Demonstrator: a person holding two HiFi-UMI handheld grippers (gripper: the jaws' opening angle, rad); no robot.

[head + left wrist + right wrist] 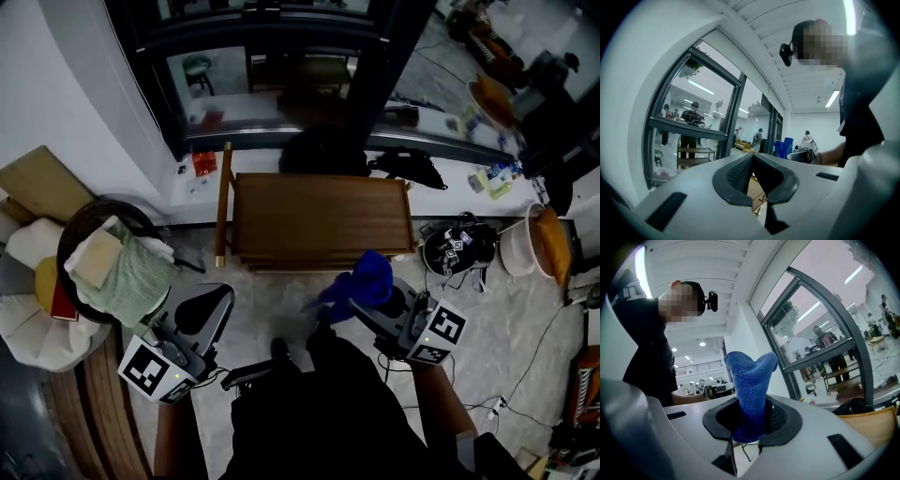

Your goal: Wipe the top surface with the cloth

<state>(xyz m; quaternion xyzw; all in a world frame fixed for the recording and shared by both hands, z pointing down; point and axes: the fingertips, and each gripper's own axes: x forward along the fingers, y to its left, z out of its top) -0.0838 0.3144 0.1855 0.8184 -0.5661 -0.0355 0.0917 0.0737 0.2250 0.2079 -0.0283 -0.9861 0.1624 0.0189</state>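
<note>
Blue and bunched, seen from the head view: cloth pinched in the right gripper, just by the near right corner of the wooden table, not spread on its top. Left gripper low at the left, over the floor tiles, well apart from the table and near a dark basket of pale green fabric.

From the left gripper view: jaws pressed together, nothing between them. Beyond them, a large window frame, and off to the right, small in the distance, the same blue cloth.

From the right gripper view: jaws clamped on the cloth, which stands up out of them in a rounded two-lobed tuft. At the lower right edge, a strip of the table — tan wood, apart from the cloth.
</note>
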